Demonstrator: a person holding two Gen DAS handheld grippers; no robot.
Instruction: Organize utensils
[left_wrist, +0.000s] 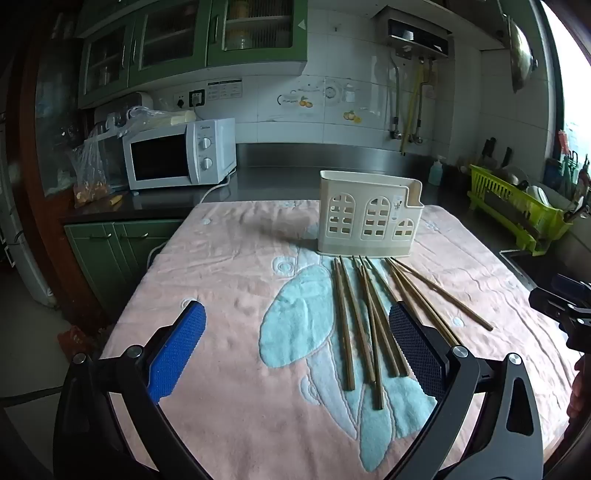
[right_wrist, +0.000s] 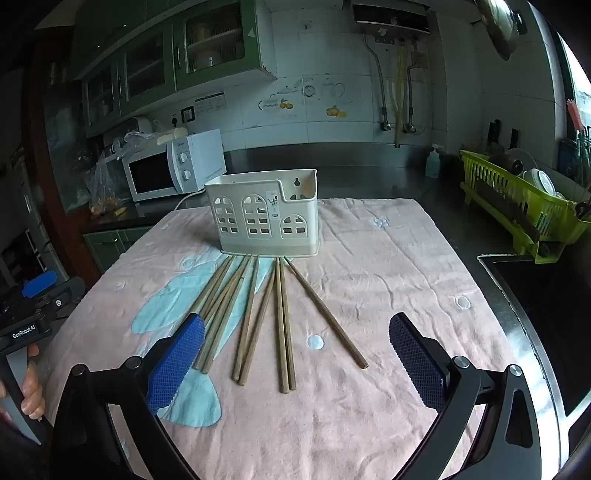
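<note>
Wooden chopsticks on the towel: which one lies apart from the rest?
The rightmost brown wooden chopstick, angling right on bare pink towel; the others lie in touching pairs or bunches.

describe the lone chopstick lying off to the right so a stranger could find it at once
On the pink towel, a cream holder stands with wooden chopsticks fanned out before it. The lone chopstick is the rightmost, angled away alone, while the others lie in pairs or bunches.
</note>
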